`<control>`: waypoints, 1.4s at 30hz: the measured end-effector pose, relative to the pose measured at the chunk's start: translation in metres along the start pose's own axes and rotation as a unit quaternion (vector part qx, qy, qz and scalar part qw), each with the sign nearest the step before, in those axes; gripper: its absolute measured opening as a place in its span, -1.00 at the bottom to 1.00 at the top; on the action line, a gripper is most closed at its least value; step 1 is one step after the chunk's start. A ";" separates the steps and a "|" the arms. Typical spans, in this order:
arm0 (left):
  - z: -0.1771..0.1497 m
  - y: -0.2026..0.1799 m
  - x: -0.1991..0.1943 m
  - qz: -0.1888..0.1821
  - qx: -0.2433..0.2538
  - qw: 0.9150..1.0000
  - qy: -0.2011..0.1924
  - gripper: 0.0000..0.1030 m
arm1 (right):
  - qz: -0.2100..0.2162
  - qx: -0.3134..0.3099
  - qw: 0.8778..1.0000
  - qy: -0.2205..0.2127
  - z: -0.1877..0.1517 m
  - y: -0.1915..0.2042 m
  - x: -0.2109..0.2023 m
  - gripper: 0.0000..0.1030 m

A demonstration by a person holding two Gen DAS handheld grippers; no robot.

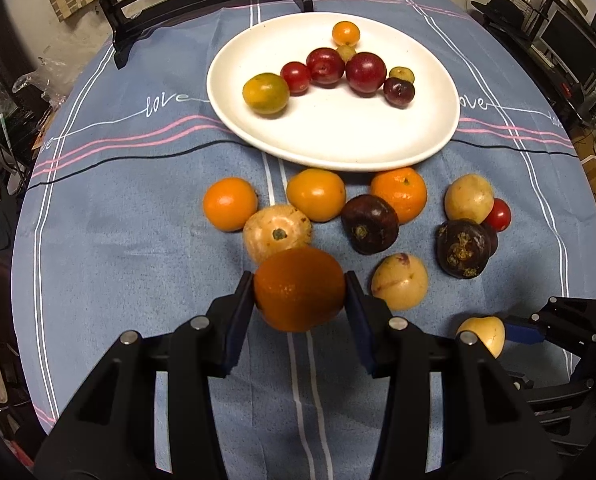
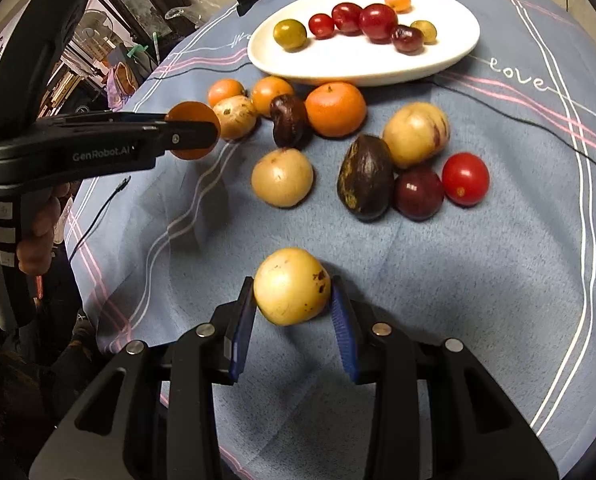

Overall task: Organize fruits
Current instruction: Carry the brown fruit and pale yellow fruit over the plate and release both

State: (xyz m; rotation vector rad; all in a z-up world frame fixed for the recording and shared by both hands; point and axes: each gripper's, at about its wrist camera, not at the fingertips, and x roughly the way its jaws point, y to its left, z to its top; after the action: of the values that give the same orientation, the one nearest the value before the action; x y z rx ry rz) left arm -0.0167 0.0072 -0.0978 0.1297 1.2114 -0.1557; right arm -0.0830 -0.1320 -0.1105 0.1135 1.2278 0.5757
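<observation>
Two hand-held grippers work over a round table draped in a blue striped tablecloth (image 1: 117,240), each clamped on a piece of fruit above the near edge of the surface. At left, the left gripper (image 1: 300,294) squeezes a dark orange (image 1: 300,288) between its two pads, held clear of the cloth; the right wrist view shows the same gripper (image 2: 195,130) side-on, a hand (image 2: 37,236) wrapped round its handle. Just beyond it, loose fruit lies across the middle of the surface: a tangerine (image 1: 229,203) farthest left, a pale yellow fruit (image 1: 277,234) touching a second tangerine (image 1: 316,194), a dark purple fruit (image 1: 370,223) against a third tangerine (image 1: 404,194), and, further right, another purple fruit (image 1: 464,248) beside a small red tomato (image 1: 500,215). Toward the far edge sits a white plate (image 1: 338,140) carrying small red, orange and green fruits in a loose arc. At right, the right gripper (image 2: 291,300) grips a pale yellow spotted fruit (image 2: 291,286) between blue pads, close to the near edge.
</observation>
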 end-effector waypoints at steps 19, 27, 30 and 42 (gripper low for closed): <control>0.077 0.001 -0.030 -0.026 -0.004 0.997 -0.068 -0.11 | -0.036 0.011 0.988 -0.152 0.104 -0.011 -0.061 -0.28; 0.107 0.000 -0.022 -0.021 -0.008 0.997 -0.073 -0.11 | -0.050 0.011 0.985 -0.163 0.132 -0.023 -0.061 -0.28; 0.116 -0.001 -0.018 -0.020 -0.010 0.997 -0.073 -0.11 | -0.054 0.016 0.985 -0.164 0.141 -0.029 -0.058 -0.28; 0.142 0.005 0.005 -0.010 -0.013 0.998 -0.066 -0.11 | -0.057 0.020 0.986 -0.155 0.172 -0.046 -0.041 -0.28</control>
State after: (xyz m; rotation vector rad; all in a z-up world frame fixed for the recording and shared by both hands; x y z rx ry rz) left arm 0.1166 -0.0143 -0.0526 0.0831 1.0834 -0.1624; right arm 0.0815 -0.1530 -0.0330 0.1597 0.9364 0.4151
